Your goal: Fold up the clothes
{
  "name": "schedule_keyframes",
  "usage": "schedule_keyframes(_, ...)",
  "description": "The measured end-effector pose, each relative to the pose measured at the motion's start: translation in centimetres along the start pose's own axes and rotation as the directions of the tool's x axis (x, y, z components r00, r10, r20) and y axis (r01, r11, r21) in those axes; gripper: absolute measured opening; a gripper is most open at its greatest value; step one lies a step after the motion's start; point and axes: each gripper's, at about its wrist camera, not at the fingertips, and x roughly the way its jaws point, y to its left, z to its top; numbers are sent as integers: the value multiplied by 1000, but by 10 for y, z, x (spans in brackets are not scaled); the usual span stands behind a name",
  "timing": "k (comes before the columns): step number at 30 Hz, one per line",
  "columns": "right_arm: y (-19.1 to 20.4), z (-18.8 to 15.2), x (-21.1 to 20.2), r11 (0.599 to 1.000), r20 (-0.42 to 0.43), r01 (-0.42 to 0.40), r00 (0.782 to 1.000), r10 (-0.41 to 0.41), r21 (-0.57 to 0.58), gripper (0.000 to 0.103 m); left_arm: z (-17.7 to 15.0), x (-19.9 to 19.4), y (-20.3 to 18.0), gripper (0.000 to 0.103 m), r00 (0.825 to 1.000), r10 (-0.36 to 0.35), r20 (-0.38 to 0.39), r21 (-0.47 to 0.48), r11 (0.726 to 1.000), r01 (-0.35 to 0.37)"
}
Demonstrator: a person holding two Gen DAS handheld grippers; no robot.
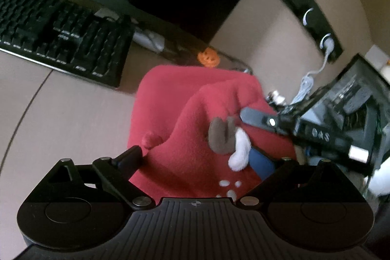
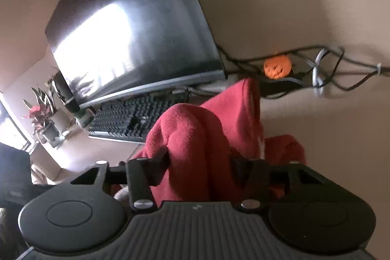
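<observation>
The red fleece garment [image 1: 170, 109] lies bunched on the pale table [image 1: 73, 118], just in front of the black keyboard [image 1: 56, 35] and the dark monitor [image 2: 136, 23]; a thick fold of it rises between my two hands; on its near side sit a brown and white patch [image 1: 226, 140], a few white dots and a small red pom-pom [image 1: 151, 139]. My right gripper [image 2: 199, 160] has a fat roll of the fleece between its fingers [image 2: 158, 160], and both pads press into the cloth, so it is clamped on the garment. My left gripper [image 1: 204, 157] has the fleece spread between its fingers [image 1: 131, 155]; the left one touches the cloth's edge, the right one is hidden behind fabric, and I cannot tell whether this pair is pinching or standing apart. In the left view, the tip of my right gripper reaches into the garment's upper fold from the right. Behind the cloth, at the table's back edge, sits a small orange pumpkin figure [image 2: 276, 67] among dark and white cables [image 2: 319, 74]; potted plants [image 2: 43, 113] stand off to the left beyond the keyboard; a black wall strip with white rings [image 1: 304, 14] shows in the left view.
</observation>
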Motion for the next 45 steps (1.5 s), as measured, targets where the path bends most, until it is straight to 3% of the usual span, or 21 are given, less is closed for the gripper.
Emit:
schedule_keyframes(2,3,8,-3,999,16,-32,999,32,7,49,2,-9,-10,96,997,-76,18,0,997,76)
schedule_keyframes(4,15,14,7,998,-2,-61,998,61,-35,48,8,-24,-26,96,983,-175,49,22,984,174)
schedule_keyframes(8,43,3,54,985,-125,-89,990,71,-148,49,18,-68,-48,96,951,-280,129,125,956,265)
schedule_keyframes(12,47,-5,84,983,-194,-78,980,45,-169,56,16,-86,-47,97,977,-153,151,217,969,118)
schedule_keyframes(14,43,1,77,984,-189,-82,981,52,-157,60,14,-77,-35,97,987,-109,117,170,982,89)
schedule_keyframes(18,33,21,35,986,-71,-57,996,47,-157,103,3,-49,-24,97,993,-108,50,92,990,104)
schedule_keyframes(20,27,31,13,986,3,-10,1000,10,-169,103,1,-39,-28,97,995,-99,25,101,990,96)
schedule_keyframes(22,22,38,6,979,49,86,996,-78,-183,103,2,-32,-35,97,995,-98,8,124,988,96)
schedule_keyframes(26,9,44,12,936,87,311,950,-301,-166,103,19,-21,-48,98,992,-125,1,201,972,122)
schedule_keyframes(29,-3,42,31,919,38,367,930,-365,-145,103,31,-5,-60,99,992,-125,-12,263,957,124)
schedule_keyframes(31,-12,35,52,876,1,445,891,-453,-186,103,34,11,-63,99,994,-107,-31,298,948,111)
schedule_keyframes(33,-26,23,80,805,-54,538,822,-567,-250,103,33,30,-60,99,996,-67,-58,316,945,82)
schedule_keyframes(38,-40,29,77,841,-83,508,845,-528,-183,103,31,69,-48,100,994,33,-102,340,940,4)
schedule_keyframes(42,-35,42,55,864,-62,484,867,-495,-138,103,40,86,-42,103,990,48,-136,316,949,-2)
schedule_keyframes(45,-12,43,27,916,-11,386,921,-389,-107,103,49,99,-28,103,985,32,-172,240,971,10)
